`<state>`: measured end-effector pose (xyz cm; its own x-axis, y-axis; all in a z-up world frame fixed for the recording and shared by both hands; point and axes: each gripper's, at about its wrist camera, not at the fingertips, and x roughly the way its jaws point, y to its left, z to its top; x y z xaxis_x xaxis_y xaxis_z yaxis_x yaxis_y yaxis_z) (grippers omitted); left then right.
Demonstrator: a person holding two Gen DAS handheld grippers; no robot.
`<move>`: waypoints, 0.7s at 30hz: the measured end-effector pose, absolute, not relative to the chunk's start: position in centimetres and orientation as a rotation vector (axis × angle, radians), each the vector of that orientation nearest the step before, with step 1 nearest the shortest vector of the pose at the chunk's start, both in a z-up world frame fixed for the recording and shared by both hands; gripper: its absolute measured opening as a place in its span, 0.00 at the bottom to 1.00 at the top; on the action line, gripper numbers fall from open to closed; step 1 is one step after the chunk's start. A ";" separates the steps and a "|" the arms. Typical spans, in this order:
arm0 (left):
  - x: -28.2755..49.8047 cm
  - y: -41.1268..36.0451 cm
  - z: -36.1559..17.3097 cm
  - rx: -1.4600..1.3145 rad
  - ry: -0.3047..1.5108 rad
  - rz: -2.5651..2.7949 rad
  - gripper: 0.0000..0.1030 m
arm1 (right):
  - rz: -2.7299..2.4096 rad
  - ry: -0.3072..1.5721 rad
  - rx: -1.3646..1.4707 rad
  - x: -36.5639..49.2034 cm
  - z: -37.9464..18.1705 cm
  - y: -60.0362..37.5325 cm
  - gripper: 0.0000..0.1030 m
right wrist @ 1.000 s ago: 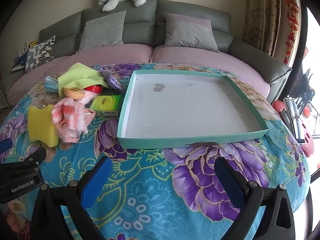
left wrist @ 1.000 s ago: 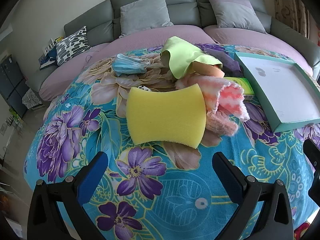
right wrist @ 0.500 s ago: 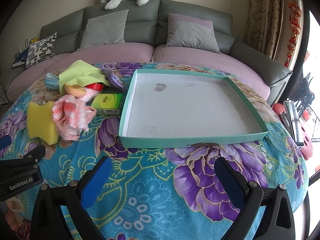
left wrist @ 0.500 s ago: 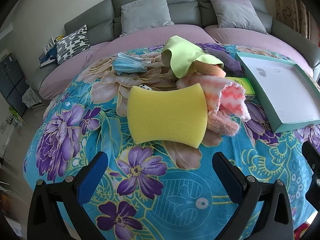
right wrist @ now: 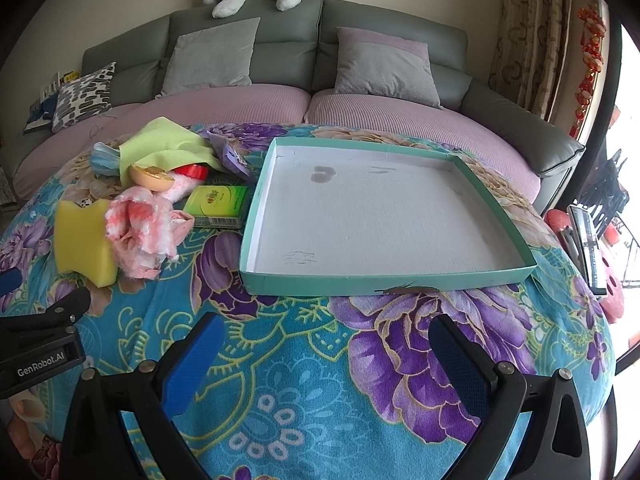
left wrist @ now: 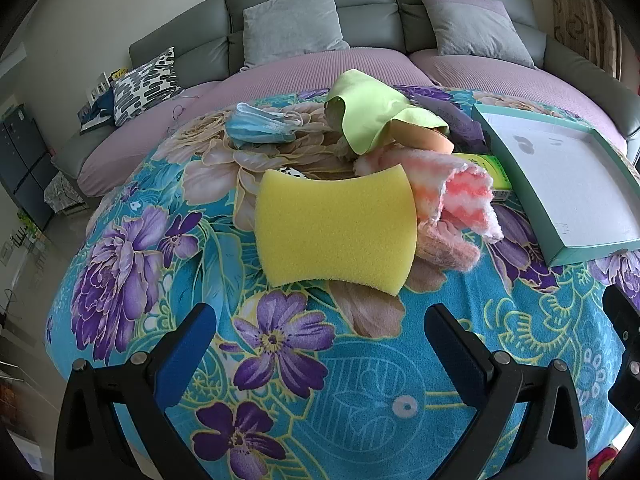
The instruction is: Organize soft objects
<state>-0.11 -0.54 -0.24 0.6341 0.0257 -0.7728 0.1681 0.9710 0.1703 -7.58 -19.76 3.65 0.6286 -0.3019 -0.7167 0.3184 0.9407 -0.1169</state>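
Observation:
A yellow sponge (left wrist: 336, 228) lies on the floral cloth in the left wrist view, just ahead of my open, empty left gripper (left wrist: 320, 344). Beside it lie a pink fluffy towel (left wrist: 456, 196), a lime green cloth (left wrist: 372, 116) and a blue face mask (left wrist: 256, 128). A teal shallow box (right wrist: 384, 284) with a white floor stands ahead of my open, empty right gripper (right wrist: 326, 352). The sponge (right wrist: 80, 240) and towel (right wrist: 140, 228) also show at the left of the right wrist view.
A green packet (right wrist: 216, 204), a peach round object (right wrist: 150, 176) and a purple pouch (right wrist: 232, 156) lie in the pile. The grey sofa (right wrist: 320, 40) with cushions runs behind the table. A rack of items (right wrist: 592, 240) stands off the right edge.
The left gripper has edged slightly forward toward the sponge. The right gripper has tilted a little, with the box barely shifting in view. Both stay open.

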 end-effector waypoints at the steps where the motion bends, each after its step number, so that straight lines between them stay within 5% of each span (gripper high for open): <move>1: -0.1 -0.5 -0.3 0.236 0.883 -0.083 1.00 | -0.355 0.817 0.021 -7.6 3.6 -19.8 1.00; 21: -0.1 -0.6 -0.4 0.235 0.885 -0.082 1.00 | -0.355 0.818 0.017 -7.5 3.6 -19.7 1.00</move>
<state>-0.07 -0.55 -0.45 0.6320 0.0258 -0.7745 0.1679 0.9712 0.1693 -7.53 -19.69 3.56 0.6281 -0.3032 -0.7166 0.3161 0.9410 -0.1211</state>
